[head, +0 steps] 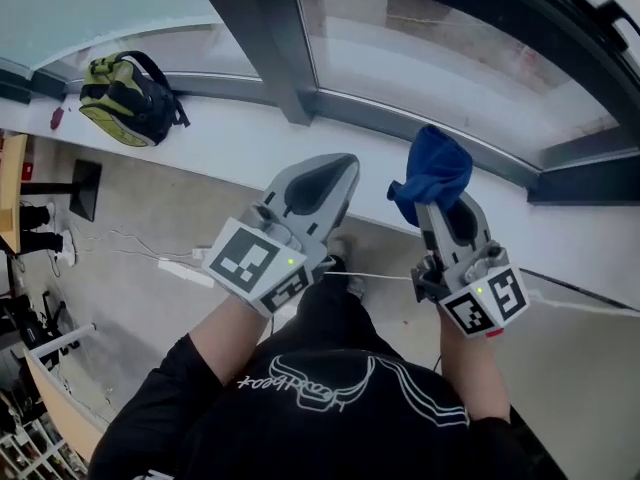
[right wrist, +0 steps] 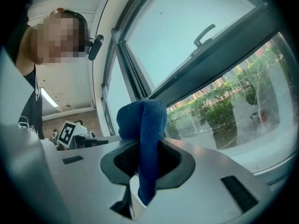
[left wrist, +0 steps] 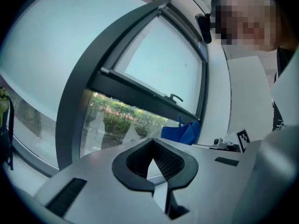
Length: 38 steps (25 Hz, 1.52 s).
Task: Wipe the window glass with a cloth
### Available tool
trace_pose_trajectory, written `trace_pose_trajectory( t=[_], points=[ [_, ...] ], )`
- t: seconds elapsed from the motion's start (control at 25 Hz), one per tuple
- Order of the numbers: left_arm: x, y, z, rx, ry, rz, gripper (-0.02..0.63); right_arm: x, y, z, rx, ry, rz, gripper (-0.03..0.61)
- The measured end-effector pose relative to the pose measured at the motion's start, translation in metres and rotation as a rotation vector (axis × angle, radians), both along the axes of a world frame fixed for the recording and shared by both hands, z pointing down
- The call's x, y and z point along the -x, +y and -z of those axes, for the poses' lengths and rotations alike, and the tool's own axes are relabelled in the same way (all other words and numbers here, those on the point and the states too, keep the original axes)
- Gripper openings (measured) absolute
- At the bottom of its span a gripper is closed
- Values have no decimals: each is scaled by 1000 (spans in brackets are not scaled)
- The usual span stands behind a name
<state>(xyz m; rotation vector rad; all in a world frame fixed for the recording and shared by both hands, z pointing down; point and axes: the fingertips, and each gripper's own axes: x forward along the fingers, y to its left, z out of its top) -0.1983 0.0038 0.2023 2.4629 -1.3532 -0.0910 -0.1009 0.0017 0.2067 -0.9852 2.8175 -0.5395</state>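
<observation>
Protruding from the clenched right gripper (head: pixel 446 208), the blue cloth (head: pixel 432 173) was held bunched just past its tips, and the window glass (head: pixel 450 78) was seen straight ahead of it, apparently untouched. The left gripper (head: pixel 322 180) was closed on nothing, beside the right one.

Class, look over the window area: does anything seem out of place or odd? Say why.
A green backpack lies slumped on the white sill below the glass, an odd spot for it. Nothing else stands out.
</observation>
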Motion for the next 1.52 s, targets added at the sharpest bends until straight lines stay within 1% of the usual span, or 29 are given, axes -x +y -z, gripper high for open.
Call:
trace_pose_trajectory(
  t=[0.2,0.4,0.52,0.6,0.8,0.96,1.2,1.4,1.52],
  points=[
    [38,-45,-14,0,63,65,6,50,-50,-8,-30,23,59,63],
    [79,-61,-30,17,68,102,6,93,-89,-23,-71,40,66,63],
    [106,-68,-35,58,55,127,6,122,-117,-20,-101,36,52,63],
    [121,-73,-41,82,47,140,5,139,-134,-18,-133,32,43,63],
    [151,-81,-58,94,83,156,6,181,-167,-12,-258,53,48,63],
    [169,-85,-72,102,127,177,6,208,-192,-14,-323,76,42,63],
    [183,-94,-98,127,154,187,6,237,-223,-6,-426,101,11,63],
    [176,-101,-113,131,165,181,6,244,-238,-11,-463,128,-11,63],
    [178,-104,-113,128,161,186,6,247,-243,-11,-477,127,-31,63]
  ],
)
